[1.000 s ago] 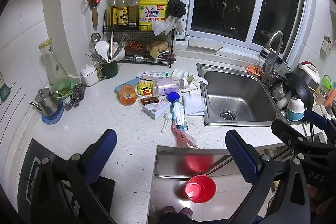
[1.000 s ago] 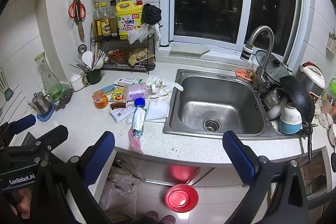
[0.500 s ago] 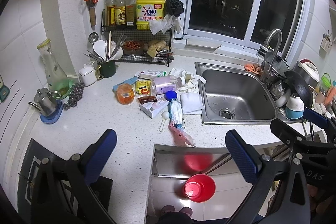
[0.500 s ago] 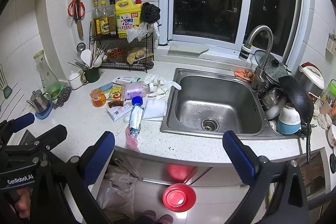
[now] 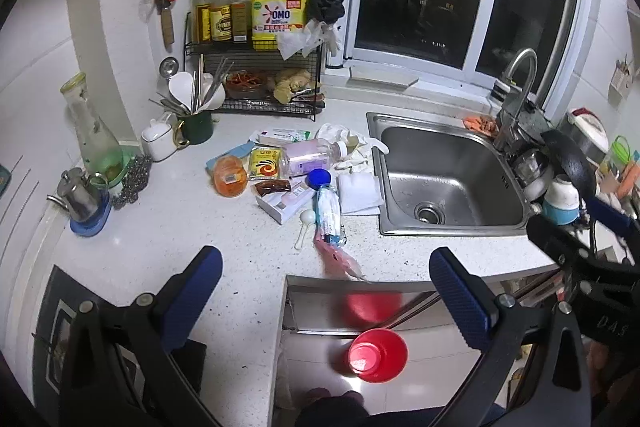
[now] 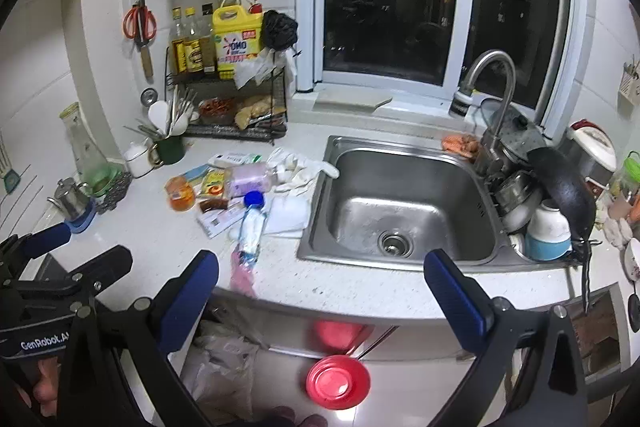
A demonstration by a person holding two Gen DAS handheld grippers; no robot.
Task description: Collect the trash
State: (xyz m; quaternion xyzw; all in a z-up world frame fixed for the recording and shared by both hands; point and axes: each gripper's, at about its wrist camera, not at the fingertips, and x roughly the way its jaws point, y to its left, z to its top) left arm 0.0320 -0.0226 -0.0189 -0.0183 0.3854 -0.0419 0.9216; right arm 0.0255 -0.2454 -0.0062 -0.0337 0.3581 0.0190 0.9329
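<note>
Broadly, a white speckled table [image 5: 168, 227] is seen running along a tiled wall to a steel sink [image 5: 448, 179], with a dark window behind. At the back a black wire rack [image 5: 256, 75] is stood with a yellow detergent jug [image 5: 276, 11] and brown bottles on its top shelf. The trash is gathered in a loose heap on the table just left of the sink: a clear water bottle with a blue cap [image 5: 328, 207] is laid on its side, a pink wrapper [image 5: 336, 259] is touching its lower end at the table edge, a pinkish bottle [image 5: 308, 157] lies behind it, and an orange packet [image 5: 229, 175], a yellow sachet [image 5: 264, 163], a flat white box [image 5: 286, 201] and crumpled white tissue [image 5: 344, 143] are spread around. A red cup [image 5: 376, 353] (on the floor below the table edge) is seen in both views. The left gripper [image 5: 326, 295] is held released above the near table edge, well apart from the heap, nothing between its blue pads. The right gripper [image 6: 322, 291] is likewise spread wide and empty, hovering before the sink front.
</note>
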